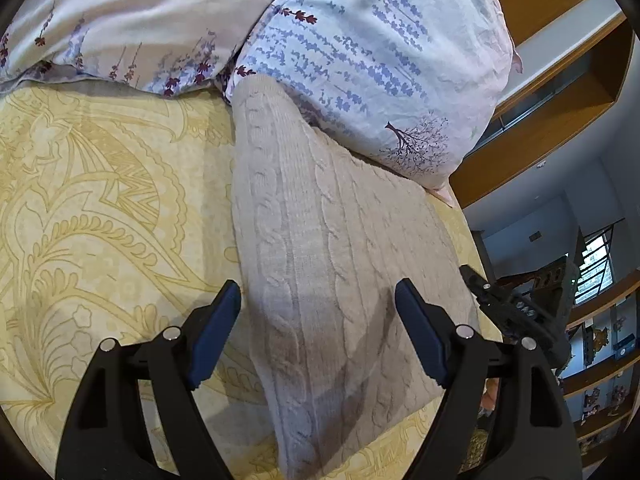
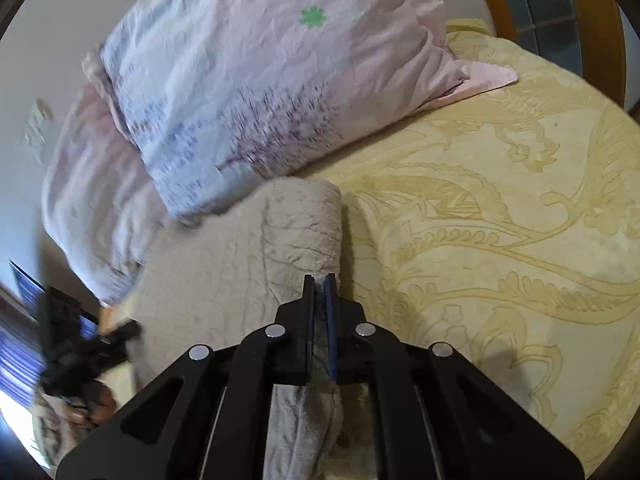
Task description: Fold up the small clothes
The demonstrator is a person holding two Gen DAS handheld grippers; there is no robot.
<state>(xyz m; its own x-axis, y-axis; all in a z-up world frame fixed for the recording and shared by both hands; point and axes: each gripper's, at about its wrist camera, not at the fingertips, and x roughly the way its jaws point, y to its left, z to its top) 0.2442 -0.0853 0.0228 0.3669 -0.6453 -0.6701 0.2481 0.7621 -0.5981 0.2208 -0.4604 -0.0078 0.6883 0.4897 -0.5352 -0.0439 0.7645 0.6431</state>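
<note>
A beige cable-knit sweater (image 1: pixel 320 240) lies on the yellow patterned bedspread (image 1: pixel 100 200), its far end against the pillows. My left gripper (image 1: pixel 318 300) is open and empty just above its near part. My right gripper (image 2: pixel 319 280) is shut on a folded edge of the sweater (image 2: pixel 296 232), lifting a strip of it that hangs below the jaws. The right gripper also shows in the left wrist view (image 1: pixel 520 312) at the sweater's right edge. The left gripper shows blurred in the right wrist view (image 2: pixel 80 344) at the far left.
Floral pillows (image 1: pixel 360 40) lie at the head of the bed; they show in the right wrist view (image 2: pixel 240 92) too. A wooden headboard and shelves (image 1: pixel 560 120) stand to the right. The bedspread (image 2: pixel 500 240) stretches right of the sweater.
</note>
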